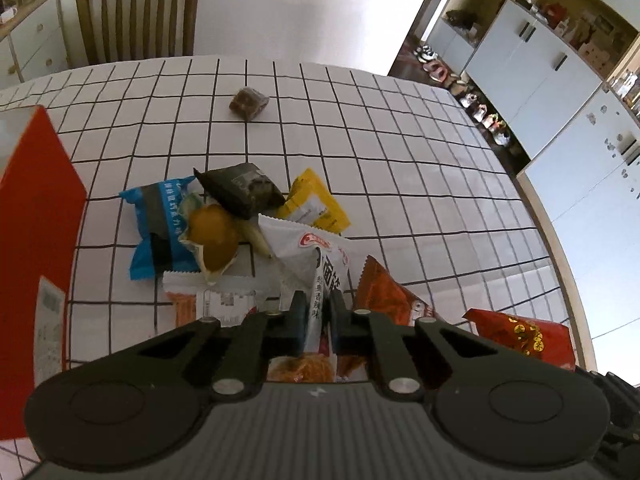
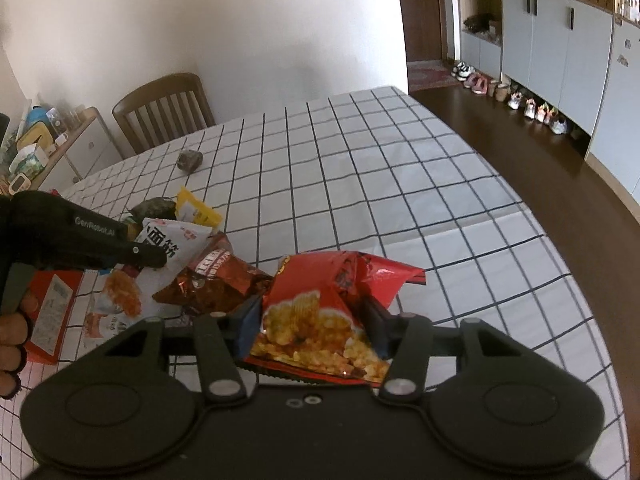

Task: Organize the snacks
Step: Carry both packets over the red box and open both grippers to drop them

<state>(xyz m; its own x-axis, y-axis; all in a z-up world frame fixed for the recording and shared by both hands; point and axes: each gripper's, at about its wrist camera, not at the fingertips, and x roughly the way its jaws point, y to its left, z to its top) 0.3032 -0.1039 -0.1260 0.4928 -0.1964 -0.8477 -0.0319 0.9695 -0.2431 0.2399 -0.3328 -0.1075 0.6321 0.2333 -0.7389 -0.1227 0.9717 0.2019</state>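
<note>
In the left wrist view the left gripper [image 1: 318,312] sits at the bottom centre of the frame with its jaws pressed together on the fold of a white snack packet [image 1: 308,250] printed with black characters. That packet lies in a heap of snacks on a table with a white, black-gridded cloth [image 1: 400,152]. Just left of it lie an orange-brown pastry in clear wrap [image 1: 214,238] and a blue packet [image 1: 158,232]; above it sit a dark grey packet [image 1: 240,188] and a yellow packet [image 1: 314,204]. A dark red crinkled packet [image 1: 386,292] touches the white one on the right. A red box [image 1: 36,264] fills the left edge, and a small brown wrapped snack [image 1: 248,102] lies alone, well apart near the upper middle, with a wooden chair [image 1: 138,14] behind it. In the right wrist view the right gripper [image 2: 314,322] pinches a red snack bag with yellow puffs pictured on it [image 2: 328,308], its pads pressing the bag's two sides at the lower centre of the frame. At the left edge a hand [image 2: 12,344] holds the other gripper's handle.
</note>
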